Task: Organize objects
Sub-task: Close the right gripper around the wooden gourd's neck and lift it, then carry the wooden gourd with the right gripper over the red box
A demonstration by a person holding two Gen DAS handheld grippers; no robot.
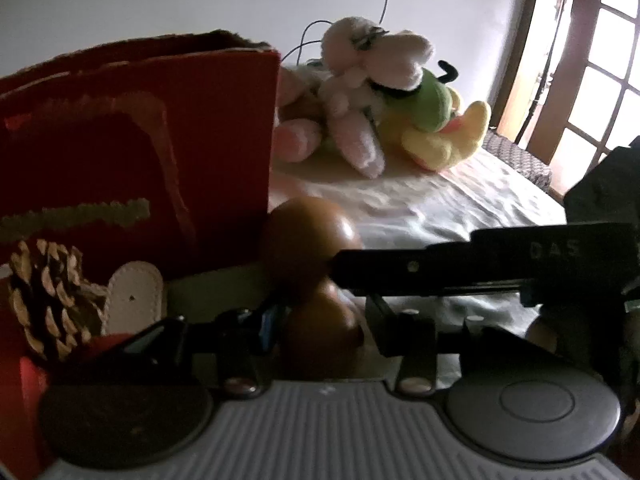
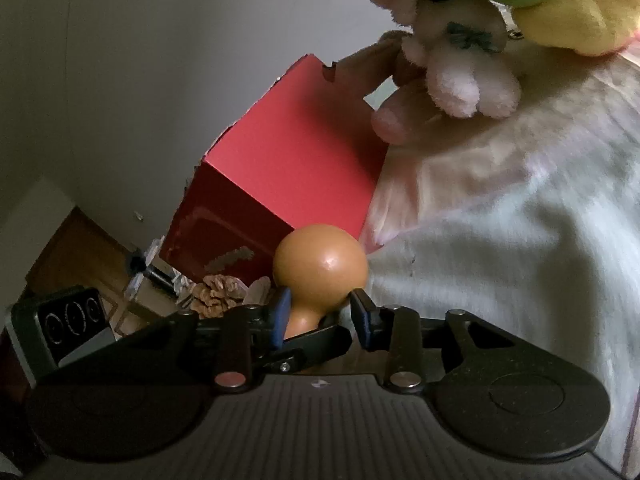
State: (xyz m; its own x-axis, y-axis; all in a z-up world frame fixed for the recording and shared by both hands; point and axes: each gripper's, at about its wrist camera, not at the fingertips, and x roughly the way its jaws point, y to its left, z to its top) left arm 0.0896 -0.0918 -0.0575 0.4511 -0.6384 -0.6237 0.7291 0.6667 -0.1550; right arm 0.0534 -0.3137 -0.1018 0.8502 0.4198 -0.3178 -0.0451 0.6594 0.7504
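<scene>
Nearest the right wrist camera, the right gripper (image 2: 318,312) has its blue-padded jaws closed on the narrow waist of a glossy orange-brown gourd-shaped wooden object (image 2: 320,264). In the left wrist view, the left gripper (image 1: 316,320) sits at the same gourd (image 1: 308,248); its jaw state cannot be determined. Far left stands a red cardboard box (image 2: 296,152), a brown pinecone (image 2: 218,294) at its near base. Plush toys (image 1: 380,92) lie far right on the pale bedsheet (image 1: 440,200).

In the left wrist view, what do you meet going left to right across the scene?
Pine cone → red box → brown gourd → pink-and-white plush → yellow plush → window door.
</scene>
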